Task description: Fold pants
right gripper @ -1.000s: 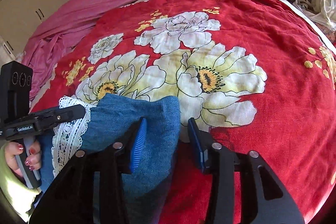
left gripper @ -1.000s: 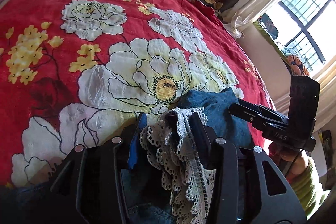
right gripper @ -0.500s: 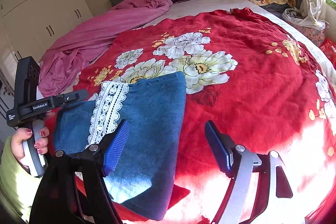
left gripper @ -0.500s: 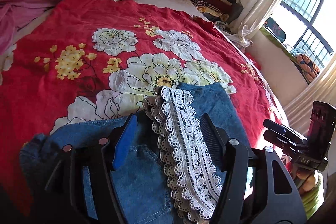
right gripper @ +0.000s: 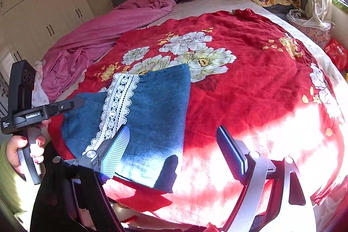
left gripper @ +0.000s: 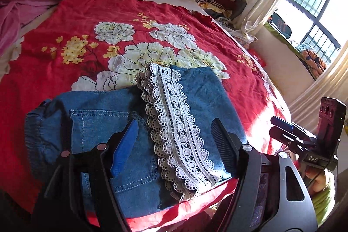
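Folded jeans (left gripper: 202, 97) with lace trim (left gripper: 174, 123) lying flat on red flowery blanket (left gripper: 65, 21). Left gripper (left gripper: 174, 138) and right gripper (right gripper: 171, 142) both just spread wide above, gripping nothing.

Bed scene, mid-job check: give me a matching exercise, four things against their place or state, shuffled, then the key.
Things:
1. denim pants
2. lace trim
3. pink sheet
4. left gripper

Places or states:
A. bunched at the far left of the bed
B. jaws open, nothing held
C. folded on the red floral blanket, near its front edge
D. running as a white strip across the denim

Pairs: 1-C, 2-D, 3-A, 4-B
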